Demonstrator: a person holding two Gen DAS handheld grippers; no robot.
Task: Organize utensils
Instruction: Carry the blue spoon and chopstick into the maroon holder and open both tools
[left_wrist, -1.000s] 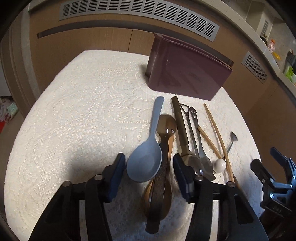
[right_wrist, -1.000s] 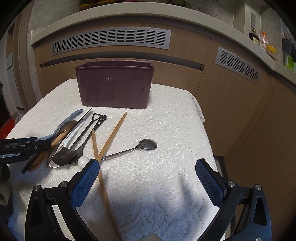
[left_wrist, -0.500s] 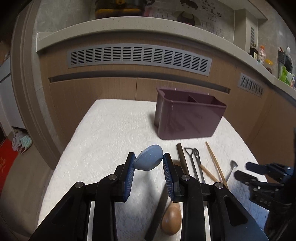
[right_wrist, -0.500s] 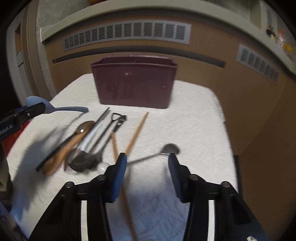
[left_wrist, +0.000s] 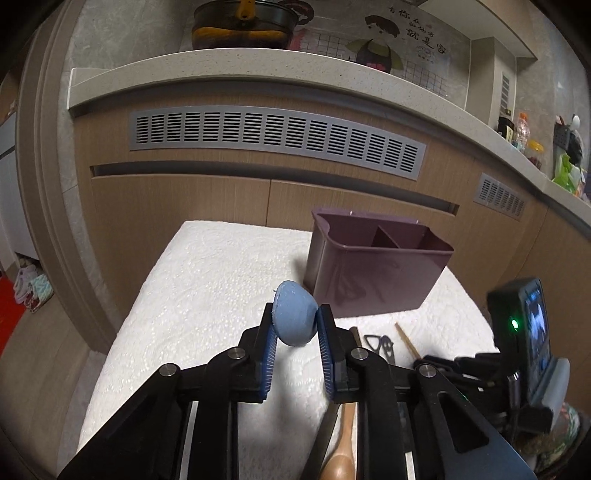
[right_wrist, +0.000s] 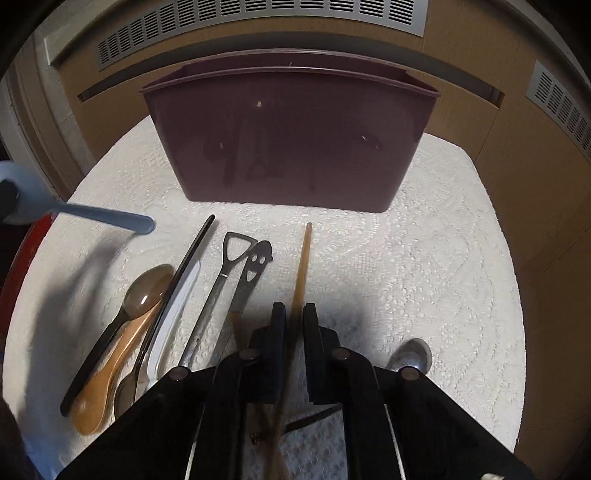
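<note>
My left gripper (left_wrist: 295, 325) is shut on the bowl of a blue plastic spoon (left_wrist: 293, 317) and holds it above the white cloth, left of the maroon divided utensil holder (left_wrist: 373, 284). The spoon's handle (right_wrist: 107, 218) shows in the right wrist view. My right gripper (right_wrist: 293, 317) is closed around a wooden chopstick (right_wrist: 301, 266) that points at the holder (right_wrist: 291, 140). Several utensils lie left of it: a brown spoon (right_wrist: 146, 291), a wooden spoon (right_wrist: 103, 384), a black chopstick (right_wrist: 184, 266), a peeler (right_wrist: 225, 277) and an opener (right_wrist: 251, 277).
The table has a white lace cloth (right_wrist: 424, 258). A metal spoon (right_wrist: 412, 356) lies right of my right gripper. Wooden cabinets with vents (left_wrist: 273, 136) stand behind the table. The right gripper's body and screen (left_wrist: 524, 332) show at the right of the left wrist view.
My left gripper closed on the blue spoon and lifted it off the table. My right gripper moved down and forward and closed around the wooden chopstick.
</note>
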